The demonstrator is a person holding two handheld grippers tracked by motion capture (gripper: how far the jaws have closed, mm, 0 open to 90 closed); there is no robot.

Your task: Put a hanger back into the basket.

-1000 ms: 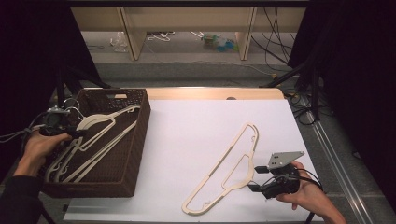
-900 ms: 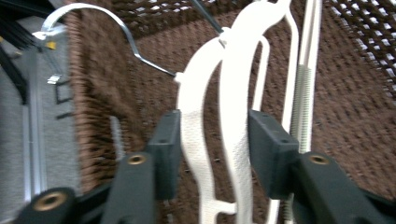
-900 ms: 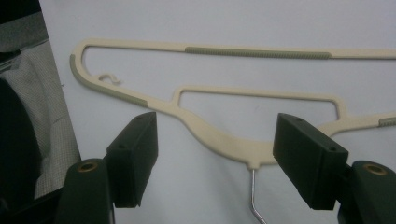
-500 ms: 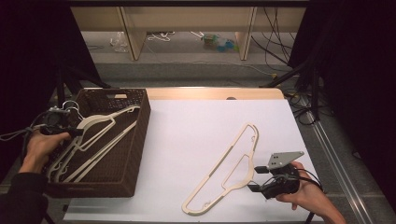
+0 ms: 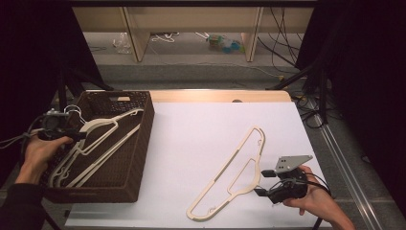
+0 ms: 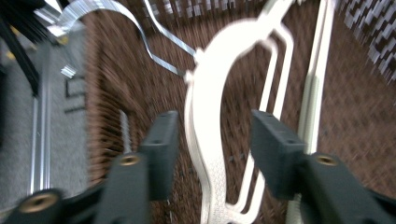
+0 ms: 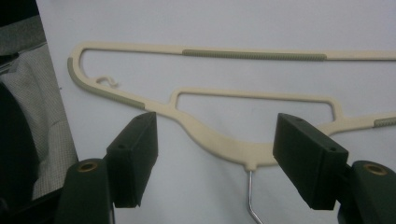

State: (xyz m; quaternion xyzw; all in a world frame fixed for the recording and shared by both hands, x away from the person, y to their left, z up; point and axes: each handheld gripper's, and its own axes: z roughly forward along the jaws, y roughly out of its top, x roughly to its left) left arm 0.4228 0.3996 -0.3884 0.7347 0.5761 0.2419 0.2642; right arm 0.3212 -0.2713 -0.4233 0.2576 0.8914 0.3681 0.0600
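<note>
— While the left gripper [image 5: 76,135] hangs over the basket [image 5: 139,158] at the table's left, what is between its jaws?

— A cream hanger [image 6: 210,121], one of several lying in the basket. In the left gripper view its neck runs up between the two black jaws, with a gap on each side. The jaws have just been opening, so the pads are released and press on nothing. That view is blurred, so finer detail is hard to tell.

— And the right gripper [image 5: 262,182]?

— It rests at the near right of the white table [image 5: 191,134], held in the person's right hand [image 5: 316,201]. Its jaws stand apart too, unclenched.

— Where is the other hanger [image 5: 239,167]?

— Flat on the table, right of the basket and well apart from it, running from far right to near left. In the right gripper view its thick middle [image 7: 233,149] sits between the jaws, untouched, and the thin metal hook [image 7: 251,196] points back toward the gripper.

— So neither grips anything?

— Neither.
</note>
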